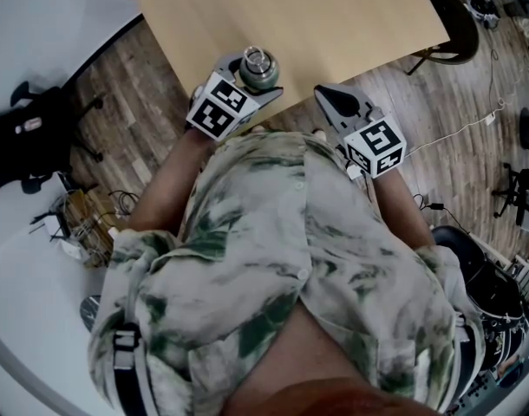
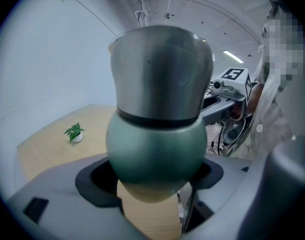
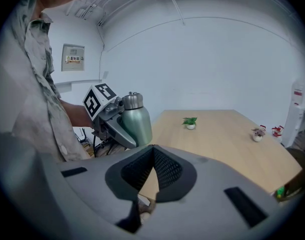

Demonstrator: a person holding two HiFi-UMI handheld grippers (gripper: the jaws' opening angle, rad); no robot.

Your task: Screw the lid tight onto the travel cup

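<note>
The left gripper (image 2: 151, 181) clamps the smooth, hard, likely slippery cup (image 2: 156, 149) by its green belly, so the closed, empty right gripper (image 3: 153, 151) should pinch the steel lid (image 2: 162, 74).

Right gripper (image 3: 152, 146): jaws pressed together, tips meeting, nothing between them. Ahead and left of the tips, the left gripper (image 3: 123, 134) grips the green travel cup (image 3: 137, 125) upright, with the steel lid (image 3: 132, 101) on top. Its marker cube (image 3: 99, 100) sits just left of the lid. Person's patterned shirt (image 3: 32, 104) at far left. Wooden table (image 3: 222, 149) stretches ahead; small potted plant (image 3: 190, 122) straight ahead, a second plant (image 3: 257, 133) further right.
</note>
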